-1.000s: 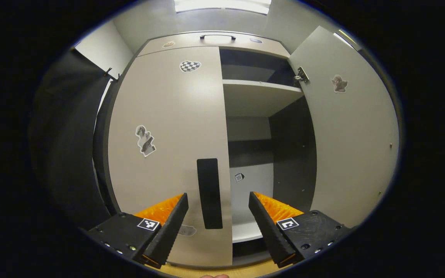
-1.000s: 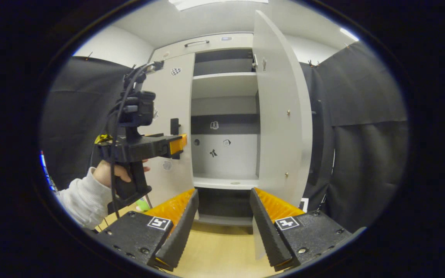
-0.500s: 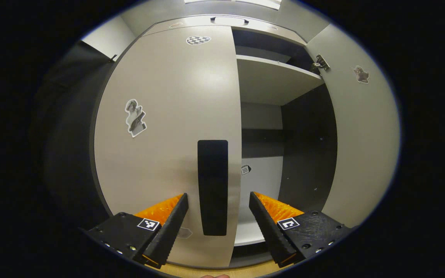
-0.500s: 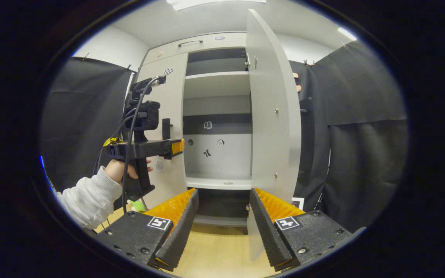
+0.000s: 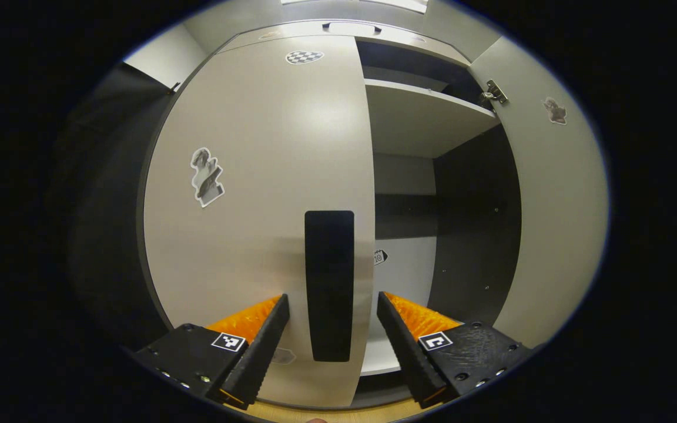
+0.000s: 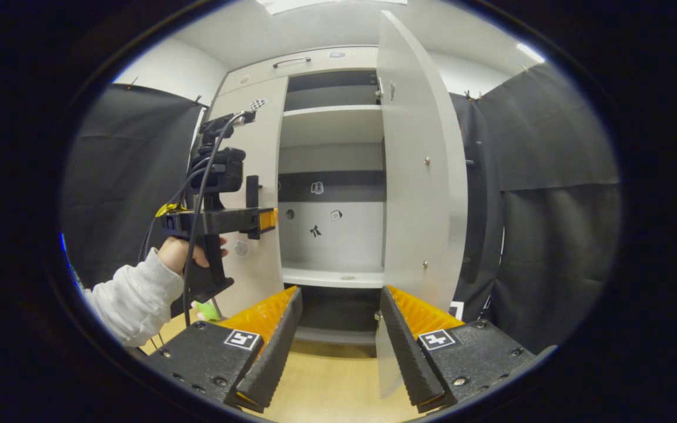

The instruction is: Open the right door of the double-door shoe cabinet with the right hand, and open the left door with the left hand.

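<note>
In the left gripper view, the left gripper (image 5: 331, 305) faces the closed left door (image 5: 256, 194) of the shoe cabinet (image 6: 315, 61). Its two fingers are spread wide. The door's dark vertical handle (image 5: 329, 285) stands straight ahead between them, its lower end reaching down into the gap. Whether the fingers touch the handle or the door cannot be told from this view. Beyond the right finger lies the open half of the cabinet, with one pale shelf (image 5: 426, 114) above and a dark inner wall. The right door (image 5: 550, 217) is swung out past that finger, and one hinge (image 5: 494, 93) shows near its top.

In the right gripper view, the right gripper (image 6: 338, 308) hangs back from the cabinet, low over a pale wood floor (image 6: 329, 388). Its fingers are also spread and hold nothing. The open right door (image 6: 421, 176) stands edge-on just ahead of the right finger and apart from it. The cabinet's interior lies straight ahead. Up and to the left, a hand (image 6: 183, 254) in a light sleeve (image 6: 130, 299) holds the left gripper (image 6: 265, 218) level by its grip. Its tip is right beside the left door's handle (image 6: 252, 191).

Three stickers show on the left door's face, one on the right door's inner face, and three on the back panel inside.
</note>
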### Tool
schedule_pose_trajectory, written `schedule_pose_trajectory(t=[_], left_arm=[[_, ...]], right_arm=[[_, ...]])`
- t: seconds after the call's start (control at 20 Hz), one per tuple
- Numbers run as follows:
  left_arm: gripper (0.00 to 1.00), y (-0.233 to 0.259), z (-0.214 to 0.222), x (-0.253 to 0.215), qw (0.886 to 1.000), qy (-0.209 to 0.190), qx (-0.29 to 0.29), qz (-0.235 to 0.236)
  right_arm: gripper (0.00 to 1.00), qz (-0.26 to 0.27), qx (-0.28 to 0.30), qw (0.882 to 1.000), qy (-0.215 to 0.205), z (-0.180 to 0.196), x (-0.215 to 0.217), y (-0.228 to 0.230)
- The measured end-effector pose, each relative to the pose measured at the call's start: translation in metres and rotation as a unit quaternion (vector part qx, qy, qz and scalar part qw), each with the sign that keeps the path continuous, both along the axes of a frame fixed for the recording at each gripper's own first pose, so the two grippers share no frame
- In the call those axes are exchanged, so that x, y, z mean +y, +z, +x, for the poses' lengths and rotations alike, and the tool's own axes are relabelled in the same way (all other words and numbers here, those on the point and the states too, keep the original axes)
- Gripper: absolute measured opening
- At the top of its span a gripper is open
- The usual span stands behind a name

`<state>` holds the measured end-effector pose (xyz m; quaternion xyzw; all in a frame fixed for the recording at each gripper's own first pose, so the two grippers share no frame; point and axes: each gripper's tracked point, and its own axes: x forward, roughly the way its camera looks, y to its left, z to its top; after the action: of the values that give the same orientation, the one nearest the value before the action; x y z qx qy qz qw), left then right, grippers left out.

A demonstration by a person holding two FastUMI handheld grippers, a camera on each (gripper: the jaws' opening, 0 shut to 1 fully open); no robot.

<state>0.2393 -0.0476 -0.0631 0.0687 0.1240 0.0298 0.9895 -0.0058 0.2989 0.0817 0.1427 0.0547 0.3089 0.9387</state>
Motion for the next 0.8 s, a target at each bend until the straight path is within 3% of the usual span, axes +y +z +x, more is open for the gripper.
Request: schedule_pose_trajectory(t=[0.05, 0.1, 0.2, 0.25, 0.3, 0.35, 0.4, 0.5, 0.6, 0.8], left_arm=[[0.6, 0.002, -0.002, 0.003, 1.0, 0.002, -0.004, -0.01], [0.53, 0.0, -0.001, 0.004, 1.0, -0.001, -0.003, -0.019], [0.5, 0.0, -0.003, -0.004, 0.999, -0.021, 0.002, -0.03], [0.31, 0.0, -0.003, -0.005, 0.999, -0.023, 0.005, -0.023], [0.31, -0.002, -0.003, -0.005, 1.0, -0.025, 0.013, -0.013], [0.18, -0.001, -0.004, -0.004, 1.0, -0.026, 0.009, -0.009], [0.24, -0.001, -0.004, -0.003, 1.0, -0.026, 0.006, -0.013], [0.13, 0.0, -0.005, -0.003, 0.999, -0.031, 0.008, -0.014], [0.08, 0.0, -0.007, -0.004, 0.999, -0.035, 0.012, -0.016], [0.08, 0.005, -0.022, -0.005, 0.999, -0.043, 0.02, -0.014]], right_arm=[[0.84, 0.0, 0.001, 1.0, -0.001, 0.0, 0.0, 0.0], [0.84, 0.001, 0.002, 1.0, -0.001, 0.001, 0.0, 0.0], [0.84, 0.003, 0.004, 1.0, 0.0, -0.001, 0.002, 0.0], [0.84, 0.004, 0.006, 1.0, 0.0, -0.001, 0.001, -0.001], [0.84, 0.004, 0.006, 1.0, -0.001, 0.0, 0.002, -0.001], [0.84, 0.004, 0.007, 1.0, -0.002, 0.0, 0.001, -0.002], [0.84, 0.005, 0.007, 1.0, -0.002, 0.0, 0.001, -0.001], [0.84, 0.006, 0.009, 1.0, -0.001, 0.0, 0.002, -0.003], [0.84, 0.005, 0.01, 1.0, -0.001, -0.001, 0.002, -0.003], [0.84, 0.001, 0.008, 1.0, -0.004, -0.005, 0.001, -0.004]])
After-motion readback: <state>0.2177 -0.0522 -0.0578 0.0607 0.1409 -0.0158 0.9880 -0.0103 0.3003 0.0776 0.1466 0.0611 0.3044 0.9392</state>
